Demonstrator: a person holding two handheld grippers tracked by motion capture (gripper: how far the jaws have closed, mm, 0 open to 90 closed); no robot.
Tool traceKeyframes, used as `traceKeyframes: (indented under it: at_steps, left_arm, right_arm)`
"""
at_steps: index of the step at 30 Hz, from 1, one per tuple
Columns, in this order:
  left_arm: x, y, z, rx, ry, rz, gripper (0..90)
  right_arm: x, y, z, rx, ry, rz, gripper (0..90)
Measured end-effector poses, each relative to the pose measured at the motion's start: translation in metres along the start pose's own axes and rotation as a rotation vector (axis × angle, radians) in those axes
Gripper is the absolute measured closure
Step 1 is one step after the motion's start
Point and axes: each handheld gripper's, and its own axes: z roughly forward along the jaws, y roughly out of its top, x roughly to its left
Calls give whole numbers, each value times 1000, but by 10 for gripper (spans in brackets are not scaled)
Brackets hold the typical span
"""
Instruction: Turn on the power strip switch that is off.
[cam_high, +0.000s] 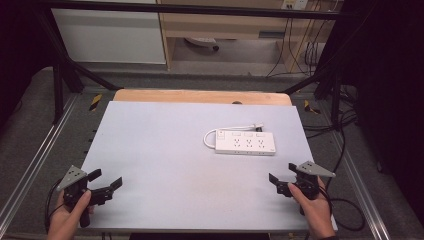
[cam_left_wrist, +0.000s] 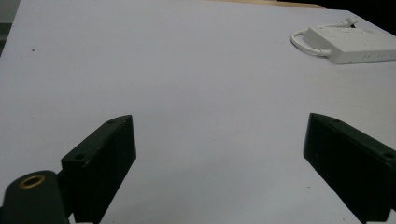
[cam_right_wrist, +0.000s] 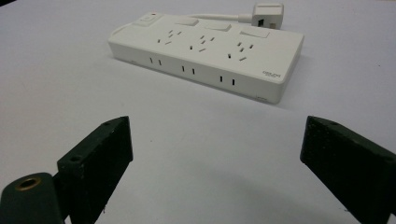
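In the high view, a white power strip (cam_high: 245, 142) lay flat on the pale grey table (cam_high: 165, 150), toward the two o'clock part of the tabletop. Its short white cord (cam_high: 210, 136) looped off the strip's nine o'clock end and ran along the far side to a plug (cam_high: 257, 126) at about twelve o'clock. The left gripper (cam_high: 107, 181) was held in a hand (cam_high: 67, 215) at the seven o'clock corner, jaws spread apart and holding nothing. The right gripper (cam_high: 281, 174) sat in the other hand (cam_high: 312, 202) at the five o'clock corner, jaws likewise apart; the strip lay well apart from both.

In the left gripper view, the two black jaws stood wide over bare table (cam_left_wrist: 187, 84), the left gripper (cam_left_wrist: 219, 140) gripping nothing. The power strip (cam_left_wrist: 355, 44) showed far off at one o'clock, its cord (cam_left_wrist: 306, 42) curling at its near end.

In the right gripper view, the right gripper (cam_right_wrist: 217, 140) was spread wide and empty, with the power strip (cam_right_wrist: 210, 53) near, at twelve o'clock. Its top carried three socket groups, three rocker switches and one small switch with a red mark at the eleven o'clock end. A small printed label (cam_right_wrist: 272, 74) sat on the near right corner, too small to read. The plug (cam_right_wrist: 267, 10) lay just behind the strip.
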Motion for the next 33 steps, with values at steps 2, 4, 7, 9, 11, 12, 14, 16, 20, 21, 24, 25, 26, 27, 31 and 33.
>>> traceKeyframes:
  at_steps: [2,4,7,9,11,12,14,16,20,21,24,25,26,27,31,33]
  left_arm:
    - [0,0,0,-2,-2,-2,98]
    - [0,1,-1,-5,-5,-3,95]
    - [0,0,0,1,-4,4,94]
    - [0,0,0,2,-6,2,94]
    - [-1,0,1,7,-6,7,93]
    - [-1,0,1,7,-6,7,93]
    - [0,0,1,10,-6,11,94]
    - [0,0,1,10,-10,11,93]
    - [0,0,0,8,-10,15,92]
    - [0,0,0,7,-10,16,92]
    - [0,0,1,8,-14,16,91]
    - [0,0,1,8,-16,17,91]
    - [0,0,1,9,-17,18,91]
    - [-1,0,1,9,-18,17,91]
    - [-1,-1,1,12,-17,19,91]
    - [-1,-1,1,13,-18,16,86]
  right_arm:
    - [0,0,0,8,-10,6,93]
    - [1,0,0,2,-20,2,88]
    - [2,1,0,5,-21,-5,78]
    - [2,1,-1,5,-17,2,67]
    - [1,1,-1,8,-17,4,65]
    - [1,1,-1,12,-15,3,64]
    - [1,1,-1,18,-13,4,63]
    - [3,1,-2,22,-13,7,56]
    - [5,2,-6,23,5,10,46]
    - [5,2,-6,22,10,4,46]
    - [7,3,-8,14,13,11,37]
    - [7,3,-8,14,13,11,37]
    - [7,3,-8,20,23,11,37]
    - [7,3,-8,20,23,11,37]
    - [10,5,-8,39,29,-14,34]
    - [13,6,-7,57,45,-28,37]
